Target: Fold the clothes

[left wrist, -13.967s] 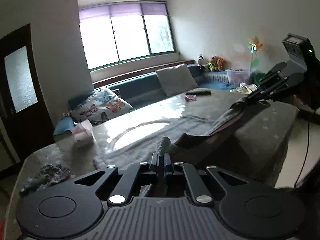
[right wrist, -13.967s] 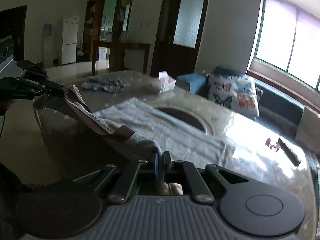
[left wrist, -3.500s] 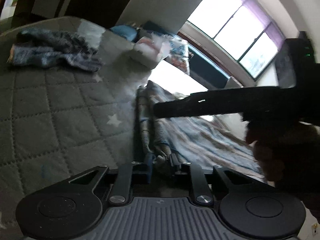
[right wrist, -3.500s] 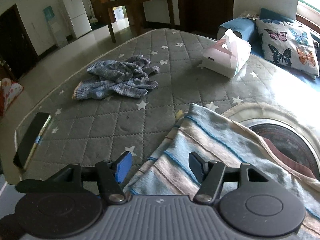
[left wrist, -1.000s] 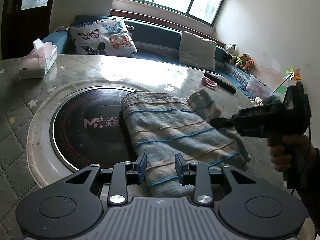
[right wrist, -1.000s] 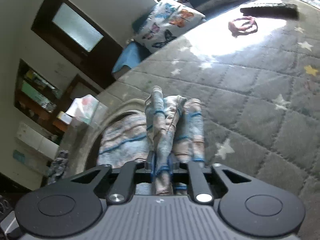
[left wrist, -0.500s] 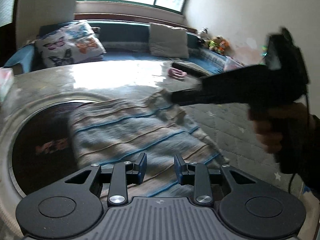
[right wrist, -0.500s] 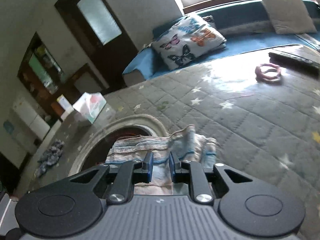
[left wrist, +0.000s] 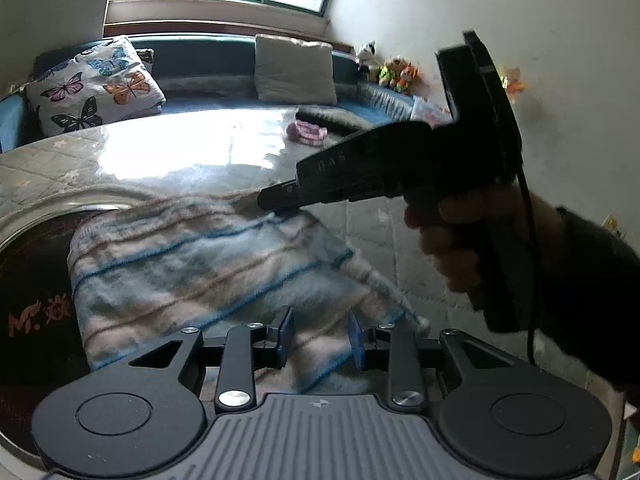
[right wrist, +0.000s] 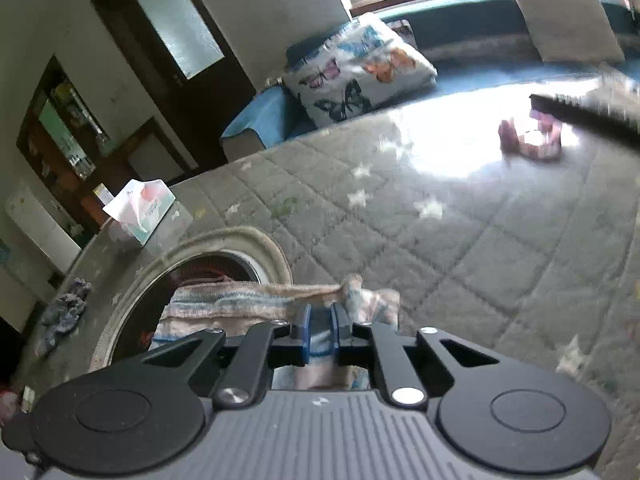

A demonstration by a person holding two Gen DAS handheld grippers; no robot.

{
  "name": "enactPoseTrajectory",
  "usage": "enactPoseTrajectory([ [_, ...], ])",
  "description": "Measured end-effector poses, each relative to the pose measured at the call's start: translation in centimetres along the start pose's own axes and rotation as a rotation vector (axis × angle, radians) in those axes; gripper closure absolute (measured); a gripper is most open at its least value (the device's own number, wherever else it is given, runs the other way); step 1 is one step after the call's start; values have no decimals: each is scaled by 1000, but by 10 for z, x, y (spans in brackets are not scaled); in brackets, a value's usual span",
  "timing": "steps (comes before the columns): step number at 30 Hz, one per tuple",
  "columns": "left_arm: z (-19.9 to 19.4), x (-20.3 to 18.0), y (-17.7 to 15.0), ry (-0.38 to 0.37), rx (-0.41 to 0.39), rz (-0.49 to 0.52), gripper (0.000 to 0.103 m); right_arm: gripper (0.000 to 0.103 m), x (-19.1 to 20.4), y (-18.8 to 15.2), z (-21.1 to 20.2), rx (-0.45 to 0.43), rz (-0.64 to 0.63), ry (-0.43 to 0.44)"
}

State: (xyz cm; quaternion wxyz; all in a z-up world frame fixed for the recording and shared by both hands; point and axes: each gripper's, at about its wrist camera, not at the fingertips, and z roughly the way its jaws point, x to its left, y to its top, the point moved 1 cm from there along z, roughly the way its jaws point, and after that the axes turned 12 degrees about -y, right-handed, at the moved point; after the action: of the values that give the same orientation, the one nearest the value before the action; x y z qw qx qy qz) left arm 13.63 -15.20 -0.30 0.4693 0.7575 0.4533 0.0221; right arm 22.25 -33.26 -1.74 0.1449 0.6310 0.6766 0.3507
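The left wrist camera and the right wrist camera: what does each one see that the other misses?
Only the left view shows the person's hand holding the right gripper, and the stuffed toys. Only the right view shows the tissue box, the dark door and a crumpled blue cloth. Both show the striped garment, the quilted table cover, the butterfly pillow and a pink thing.

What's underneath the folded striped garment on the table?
The striped blue-and-beige garment lies partly over a dark round inset with red lettering and partly over the grey quilted star-print table cover. What lies directly beneath it is hidden.
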Motion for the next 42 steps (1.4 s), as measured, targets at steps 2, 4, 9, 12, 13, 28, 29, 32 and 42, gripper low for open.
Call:
enactPoseTrajectory([
  [2, 5, 0, 4, 4, -7, -2, 72, 93, 8, 4, -3, -23, -44, 10],
  [4, 14, 0, 8, 1, 2, -3, 72, 93, 14, 7, 0, -16, -70, 30],
  [9, 29, -12, 8, -21, 13, 56, 72, 93, 10, 9, 16, 24, -77, 14],
  [12, 36, -20, 8, -27, 22, 103, 72, 93, 0, 7, 20, 44, -42, 46],
  [13, 39, -21, 8, -30, 27, 116, 72, 94, -2, 7, 20, 45, -43, 51],
  [28, 7, -40, -13, -18, -3, 235, 71, 91, 1, 0, -27, -1, -73, 62],
  [29, 0, -38, -15, -6, -7, 234, 71, 91, 1, -2, -34, -3, -78, 65],
  [32, -17, -29, -23, 41, -12, 203, 71, 91, 2, -17, -53, 3, -107, 71],
  [42, -52, 1, -54, 141, -9, 92, 73, 91, 17, -77, -94, -3, -292, 44],
])
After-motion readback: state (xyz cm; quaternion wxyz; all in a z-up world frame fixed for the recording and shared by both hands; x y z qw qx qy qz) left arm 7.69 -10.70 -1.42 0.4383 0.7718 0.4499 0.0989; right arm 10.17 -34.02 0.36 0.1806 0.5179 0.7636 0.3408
